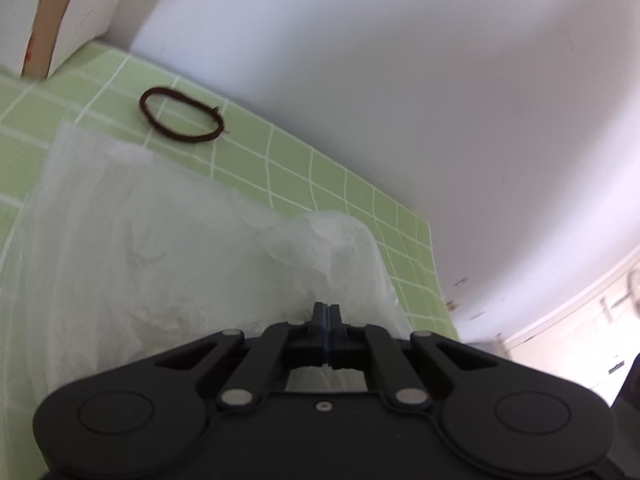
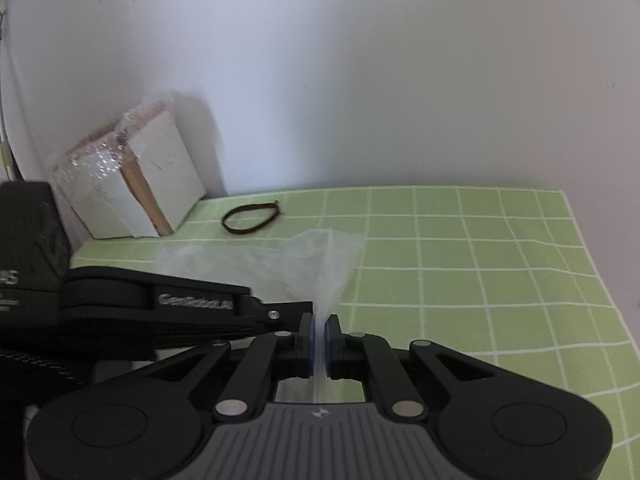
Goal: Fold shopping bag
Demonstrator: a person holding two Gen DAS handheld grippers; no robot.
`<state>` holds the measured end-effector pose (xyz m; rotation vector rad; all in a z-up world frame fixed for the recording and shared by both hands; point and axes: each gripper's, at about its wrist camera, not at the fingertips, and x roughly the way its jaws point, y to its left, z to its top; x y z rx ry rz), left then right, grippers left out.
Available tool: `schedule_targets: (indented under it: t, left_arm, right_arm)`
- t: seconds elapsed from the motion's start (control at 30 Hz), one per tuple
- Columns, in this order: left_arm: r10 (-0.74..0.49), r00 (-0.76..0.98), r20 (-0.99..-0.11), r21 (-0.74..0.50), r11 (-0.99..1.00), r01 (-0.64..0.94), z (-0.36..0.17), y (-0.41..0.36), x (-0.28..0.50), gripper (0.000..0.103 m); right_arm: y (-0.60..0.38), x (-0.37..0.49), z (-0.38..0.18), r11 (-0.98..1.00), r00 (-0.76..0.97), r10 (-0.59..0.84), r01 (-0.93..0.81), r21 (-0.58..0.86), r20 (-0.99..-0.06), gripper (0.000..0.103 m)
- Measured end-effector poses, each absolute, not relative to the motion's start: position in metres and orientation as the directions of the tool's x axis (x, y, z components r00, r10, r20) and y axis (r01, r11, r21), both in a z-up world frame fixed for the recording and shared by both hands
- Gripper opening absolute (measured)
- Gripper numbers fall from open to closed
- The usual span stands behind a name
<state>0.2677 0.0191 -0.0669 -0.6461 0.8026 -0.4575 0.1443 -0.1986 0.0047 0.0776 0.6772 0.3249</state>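
Right wrist: right claw [image 2: 319, 326] and left claw [image 1: 327, 312] clamped on plastic bag [image 2: 304, 264], hair tie [image 2: 251, 219], box [image 2: 132, 184] behind.

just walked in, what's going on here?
A person is working a thin clear plastic bag with two handheld grippers over a green grid mat. The right gripper is shut on a gathered bit of the bag; the left gripper is shut on it too, close beside the right. The bag looks lifted and crumpled, not yet folded flat. A dark elastic band lies untouched on the mat near a white box by the wall.
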Motion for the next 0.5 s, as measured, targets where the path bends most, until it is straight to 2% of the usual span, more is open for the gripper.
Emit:
schedule_targets:
  t: [0.2, 0.5]
  left_arm:
    - [-0.623, 0.612, -0.487, -0.735, 0.671, 0.097, -0.074, 0.026, 0.270, 0.002]
    - [-0.639, 0.607, -0.473, -0.762, 0.642, 0.083, -0.080, 0.029, 0.273, 0.002]
  right_arm:
    - [-0.191, 0.137, 0.006, 0.940, 0.743, 0.340, -0.293, 0.177, -0.577, 0.016]
    - [-0.190, 0.124, 0.009, 0.922, 0.736, 0.384, -0.337, 0.190, -0.557, 0.016]
